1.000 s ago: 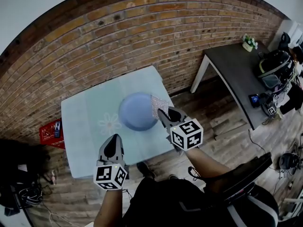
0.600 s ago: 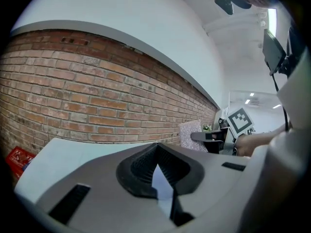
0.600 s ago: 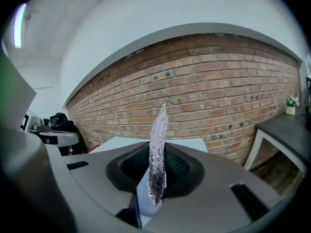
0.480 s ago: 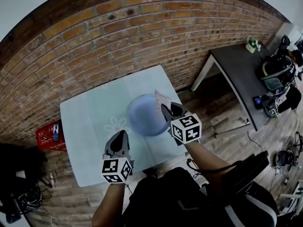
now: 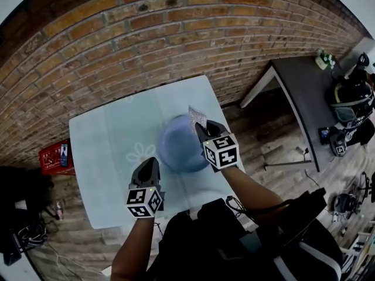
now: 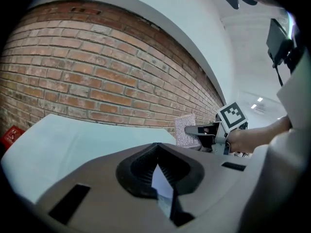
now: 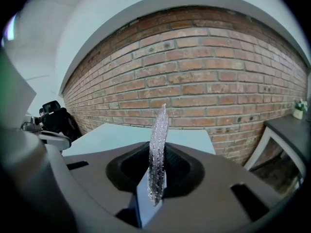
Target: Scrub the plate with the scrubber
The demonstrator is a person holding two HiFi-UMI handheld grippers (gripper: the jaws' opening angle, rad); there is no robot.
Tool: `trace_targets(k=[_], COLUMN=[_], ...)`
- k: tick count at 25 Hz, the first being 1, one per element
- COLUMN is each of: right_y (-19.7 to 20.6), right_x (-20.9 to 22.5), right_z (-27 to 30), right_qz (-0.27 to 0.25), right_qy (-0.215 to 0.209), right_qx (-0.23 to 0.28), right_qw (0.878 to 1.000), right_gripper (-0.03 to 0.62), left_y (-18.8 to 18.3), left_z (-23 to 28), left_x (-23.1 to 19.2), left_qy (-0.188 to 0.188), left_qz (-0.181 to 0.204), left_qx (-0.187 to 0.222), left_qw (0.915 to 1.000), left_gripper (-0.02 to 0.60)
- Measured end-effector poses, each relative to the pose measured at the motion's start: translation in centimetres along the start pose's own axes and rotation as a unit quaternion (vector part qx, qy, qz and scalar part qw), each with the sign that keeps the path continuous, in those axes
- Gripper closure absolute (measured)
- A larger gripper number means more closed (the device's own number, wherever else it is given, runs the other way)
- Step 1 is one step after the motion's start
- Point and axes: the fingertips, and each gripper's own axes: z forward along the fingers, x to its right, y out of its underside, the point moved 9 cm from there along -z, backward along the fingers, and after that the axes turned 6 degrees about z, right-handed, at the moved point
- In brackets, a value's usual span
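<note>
Both grippers were of one pattern. The left gripper [image 5: 148, 164] had a grey moulded shell narrowing towards its jaws, and at its rear sat a white cube [image 5: 144, 202] printed with black square markers. The right gripper [image 5: 200, 129] had the same grey shell and a matching marker cube [image 5: 221, 151]. In the gripper views each shell showed a dark, ribbed hollow round the jaws and rectangular slots to either side. The person wore a black garment [image 5: 199, 244] over the torso.
</note>
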Motion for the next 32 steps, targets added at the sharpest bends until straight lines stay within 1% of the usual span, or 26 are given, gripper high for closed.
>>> trace_targets(k=[4, 8, 12, 13, 15, 16, 18, 23, 25, 27, 32], right_y=[0.4, 0.9, 1.4, 1.6, 2.1, 2.3, 2.2, 2.0, 2.0, 2.0, 3.1], right_x=[0.8, 1.2, 1.5, 1.4, 1.0, 0.8, 0.2, -1.1, -1.6, -2.2, -4.4], right_z=[2.7, 4.5, 6.2, 6.5, 7.1, 7.3, 7.8, 8.6, 8.8, 9.0, 9.8], right_qz=[-0.021, -0.055, -0.064, -0.069, -0.082, -0.089, -0.101, -0.124, -0.128, -0.129, -0.139], right_qy=[-0.007, -0.006, -0.004, -0.004, -0.005, -0.005, -0.007, -0.014, -0.021, -0.029, -0.063], right_qx=[-0.018, -0.030, -0.034, -0.036, -0.041, -0.040, -0.033, -0.022, -0.021, -0.022, -0.036], right_qw=[1.000, 0.998, 0.997, 0.997, 0.996, 0.995, 0.994, 0.992, 0.991, 0.991, 0.988], right_gripper=[0.520, 0.520, 0.520, 0.520, 0.520, 0.519, 0.520, 0.520, 0.520, 0.520, 0.520], left_y=[1.2, 2.9, 4.3, 4.7, 5.5, 5.9, 6.4, 7.8, 8.3, 8.4, 8.4], left_z=[1.9, 3.0, 4.6, 5.0, 5.6, 6.0, 6.6, 7.4, 7.5, 7.5, 7.5], left_x=[-0.2, -0.4, -0.8, -0.9, -0.8, -0.8, -0.8, -1.1, -1.2, -1.2, -1.5], left_qy=[-0.022, -0.039, -0.041, -0.037, -0.027, -0.023, -0.021, -0.031, -0.033, -0.029, -0.017], left_qz=[-0.001, -0.028, -0.020, -0.020, -0.023, -0.022, -0.017, -0.008, -0.008, -0.012, -0.015], left_qx=[-0.021, -0.041, -0.065, -0.074, -0.092, -0.100, -0.113, -0.148, -0.156, -0.155, -0.147], left_qw=[0.9995, 0.9980, 0.9968, 0.9964, 0.9951, 0.9945, 0.9932, 0.9885, 0.9872, 0.9875, 0.9888], left_gripper=[0.572, 0.571, 0.569, 0.555, 0.469, 0.451, 0.449, 0.456, 0.490, 0.503, 0.506])
